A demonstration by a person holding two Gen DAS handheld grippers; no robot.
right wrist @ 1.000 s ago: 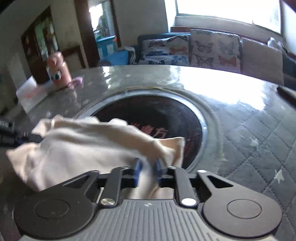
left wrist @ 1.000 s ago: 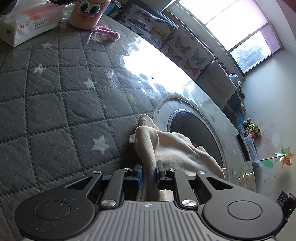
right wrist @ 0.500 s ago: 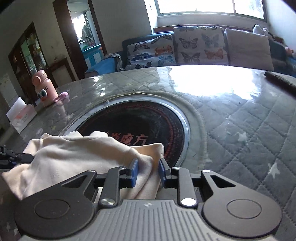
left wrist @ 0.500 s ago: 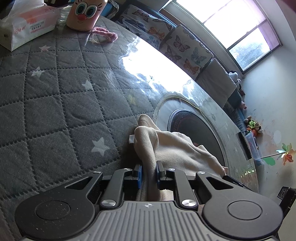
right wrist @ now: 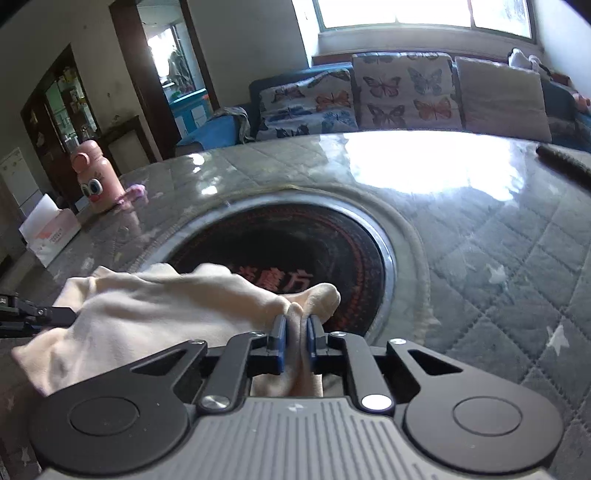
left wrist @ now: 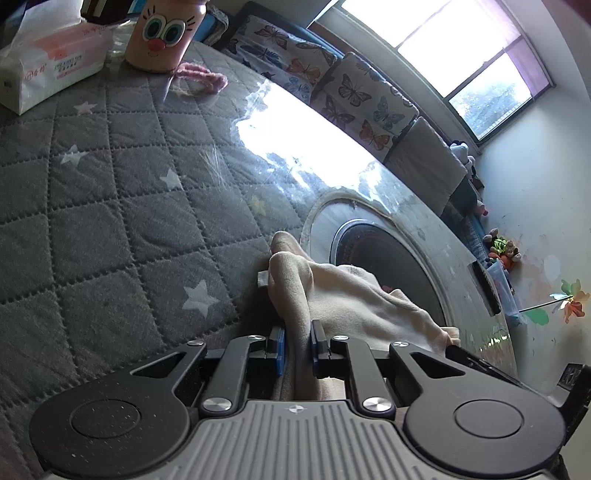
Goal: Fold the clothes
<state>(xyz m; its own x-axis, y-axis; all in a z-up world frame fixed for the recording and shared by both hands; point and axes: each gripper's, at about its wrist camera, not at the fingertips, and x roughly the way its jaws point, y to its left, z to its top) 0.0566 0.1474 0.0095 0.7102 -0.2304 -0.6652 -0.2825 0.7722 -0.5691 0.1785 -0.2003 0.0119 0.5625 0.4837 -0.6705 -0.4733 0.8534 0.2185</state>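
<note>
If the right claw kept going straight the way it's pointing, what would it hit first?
Beyond the cream garment it grips, the right claw would probably first meet the dark round cooktop set in the table, though depth is unclear.

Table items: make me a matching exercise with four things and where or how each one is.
Things:
1. cream garment
2. tissue box
3. pink bottle
4. dark round cooktop

States:
A. sunk into the table's middle
B. clamped at two ends by both jaws
C. painted with cartoon eyes
D. lying beside the bottle, at the far edge

Pairs: 1-B, 2-D, 3-C, 4-A
</note>
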